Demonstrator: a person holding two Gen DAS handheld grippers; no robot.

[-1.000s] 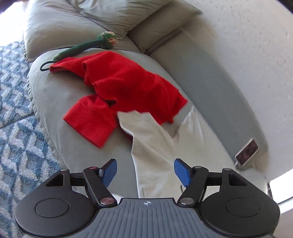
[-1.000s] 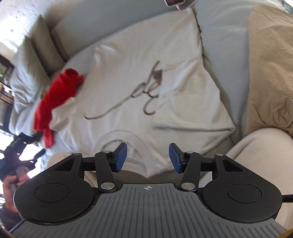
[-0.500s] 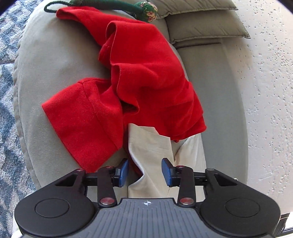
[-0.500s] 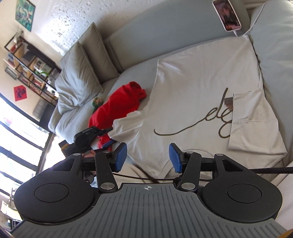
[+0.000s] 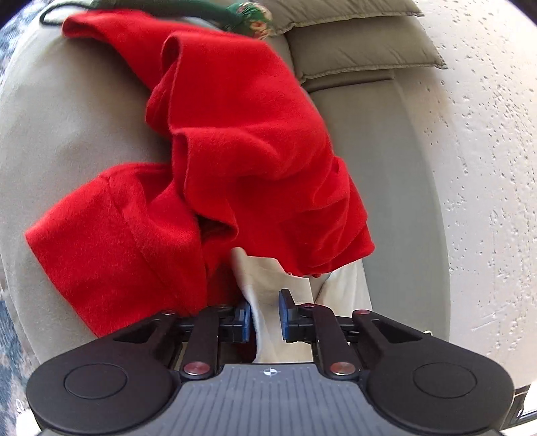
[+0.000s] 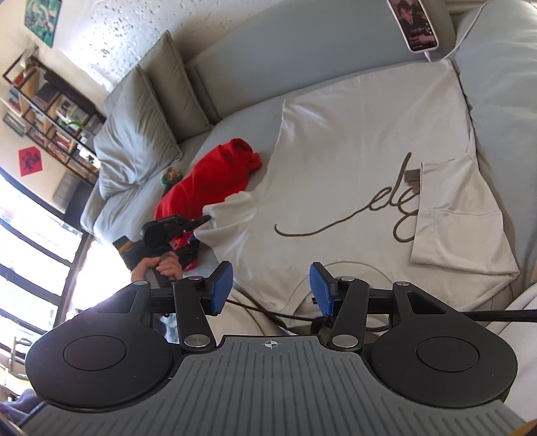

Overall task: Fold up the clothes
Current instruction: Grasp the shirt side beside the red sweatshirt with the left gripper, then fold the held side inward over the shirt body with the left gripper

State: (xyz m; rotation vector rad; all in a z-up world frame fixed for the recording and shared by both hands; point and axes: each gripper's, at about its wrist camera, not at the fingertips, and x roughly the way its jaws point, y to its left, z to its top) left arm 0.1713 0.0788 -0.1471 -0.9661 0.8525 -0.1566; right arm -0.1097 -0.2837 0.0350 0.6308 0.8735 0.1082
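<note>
Left fingers (image 5: 265, 315) have closed in on the shirt (image 6: 352, 161) sleeve (image 5: 268, 285) since a second ago, now pinching it just ahead of the red cloth (image 5: 208, 174). Right fingers (image 6: 270, 288) open, hovering over the collar. Sleeve fold looks next.

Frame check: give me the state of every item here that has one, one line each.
Left tool: shut on the white T-shirt's sleeve.
Right tool: open, holding nothing, above the shirt's collar edge.
White T-shirt: spread flat on the sofa, one sleeve already folded in, the other pinched.
Red garment: crumpled, unfolded, overlapping the pinched sleeve.
Phone: screen lit, lying on the sofa back.
</note>
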